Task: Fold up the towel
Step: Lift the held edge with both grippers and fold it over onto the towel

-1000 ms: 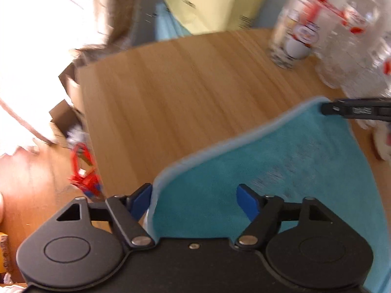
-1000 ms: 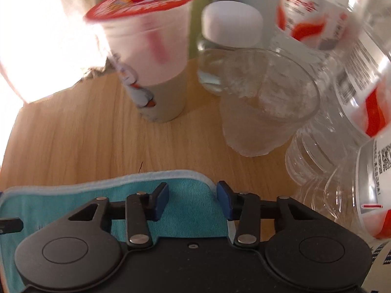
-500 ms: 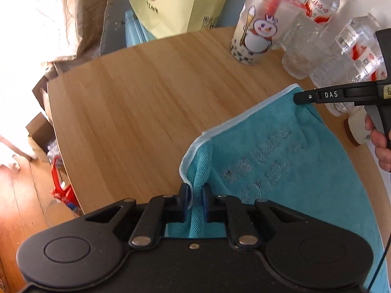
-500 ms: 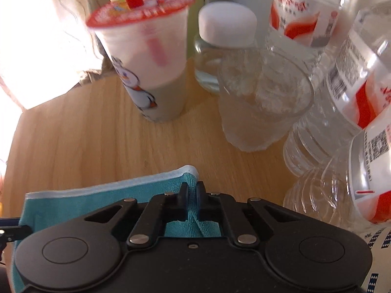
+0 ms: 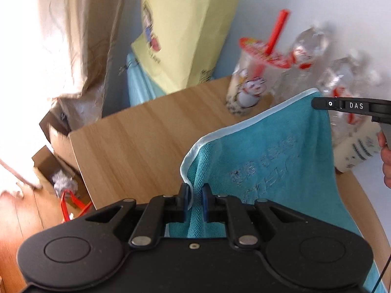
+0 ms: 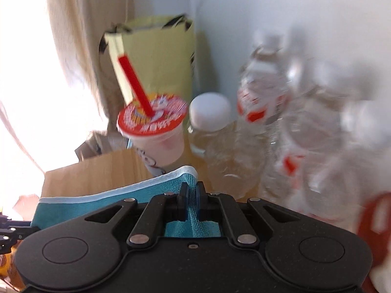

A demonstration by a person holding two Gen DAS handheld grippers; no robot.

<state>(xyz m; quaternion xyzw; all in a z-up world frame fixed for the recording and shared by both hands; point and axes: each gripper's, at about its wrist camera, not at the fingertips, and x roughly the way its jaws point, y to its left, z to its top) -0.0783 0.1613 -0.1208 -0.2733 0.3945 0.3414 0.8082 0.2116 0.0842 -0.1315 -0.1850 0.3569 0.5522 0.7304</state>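
While the left gripper (image 5: 194,196) pinches one corner of the teal towel (image 5: 264,161) at lower centre of the left wrist view, the cloth hangs lifted above the wooden table (image 5: 146,134), its pale hemmed edge rising toward the right. At upper left of that edge a yellow paper bag (image 5: 185,31) leans on the wall; further right stands a sealed drink cup (image 5: 249,85) with a red straw, then blurred clear bottles (image 5: 342,80). At the right edge, the right gripper (image 5: 317,103) is clamped on the towel's other upper corner, a hand (image 5: 386,161) behind it.
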